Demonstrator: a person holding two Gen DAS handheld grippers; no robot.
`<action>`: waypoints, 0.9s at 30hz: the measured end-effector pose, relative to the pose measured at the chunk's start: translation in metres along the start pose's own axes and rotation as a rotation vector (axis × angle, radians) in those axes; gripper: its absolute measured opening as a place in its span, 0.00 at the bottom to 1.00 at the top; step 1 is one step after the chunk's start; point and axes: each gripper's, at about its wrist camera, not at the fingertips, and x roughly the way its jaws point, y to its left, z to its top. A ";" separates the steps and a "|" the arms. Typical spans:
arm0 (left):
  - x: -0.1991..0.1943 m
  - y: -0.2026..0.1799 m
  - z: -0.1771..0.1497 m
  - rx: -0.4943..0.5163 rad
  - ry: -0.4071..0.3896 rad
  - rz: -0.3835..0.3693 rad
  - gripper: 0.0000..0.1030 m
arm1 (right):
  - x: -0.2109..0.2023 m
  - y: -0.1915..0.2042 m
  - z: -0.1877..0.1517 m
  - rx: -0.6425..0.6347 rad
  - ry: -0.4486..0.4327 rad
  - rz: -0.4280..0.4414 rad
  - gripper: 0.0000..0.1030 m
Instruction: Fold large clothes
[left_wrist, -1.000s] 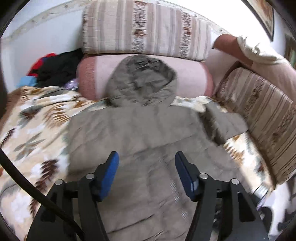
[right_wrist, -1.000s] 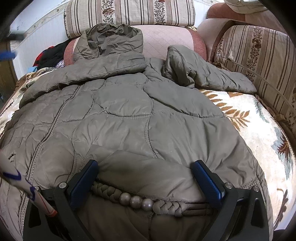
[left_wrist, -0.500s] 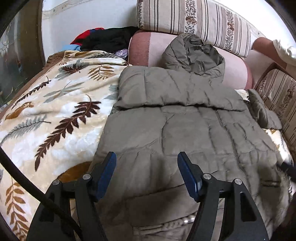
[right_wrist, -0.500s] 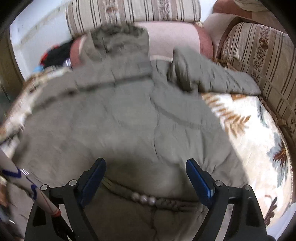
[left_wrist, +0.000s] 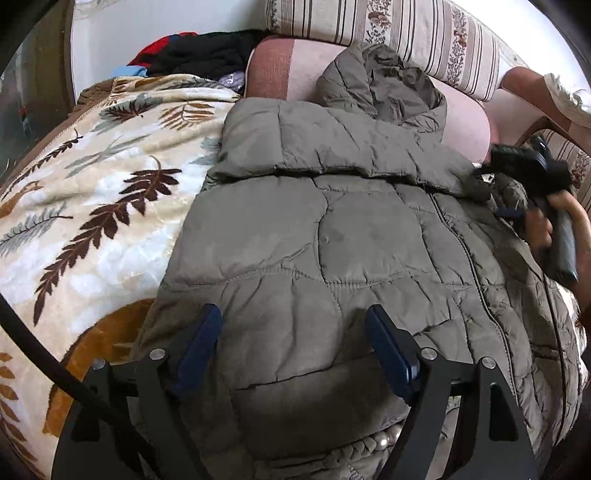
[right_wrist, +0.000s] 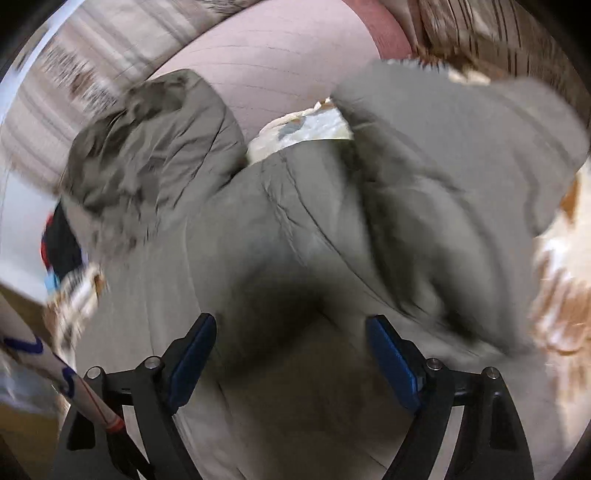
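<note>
An olive quilted hooded jacket (left_wrist: 332, 236) lies flat on a leaf-patterned blanket (left_wrist: 92, 206), hood (left_wrist: 384, 77) against a pink bolster. One sleeve (left_wrist: 314, 147) is folded across the chest. My left gripper (left_wrist: 293, 343) is open and empty, low over the jacket's hem. My right gripper (right_wrist: 291, 350) is open and empty, close above the jacket's upper body (right_wrist: 295, 229), near the other sleeve (right_wrist: 461, 155). It also shows in the left wrist view (left_wrist: 532, 173), held by a hand at the jacket's right shoulder. The right wrist view is blurred.
A pink bolster (left_wrist: 291, 70) and striped cushions (left_wrist: 388, 26) back the bed. A pile of dark and red clothes (left_wrist: 195, 51) sits at the far left. A braided beaded cord (left_wrist: 362, 446) lies at the hem. Striped cushions line the right side.
My right gripper has moved fast from the hem up toward the hood and right sleeve. My left gripper has swung left and dropped toward the hem. Both stay open.
</note>
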 end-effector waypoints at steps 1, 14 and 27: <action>0.001 0.000 0.000 0.001 0.002 0.000 0.80 | 0.008 0.006 0.004 0.000 0.005 0.002 0.81; -0.004 -0.005 -0.005 0.016 -0.010 0.031 0.80 | -0.027 -0.008 -0.009 -0.128 -0.034 -0.136 0.21; -0.008 0.000 -0.012 0.004 -0.026 0.033 0.80 | -0.104 -0.077 -0.012 -0.164 -0.133 -0.216 0.60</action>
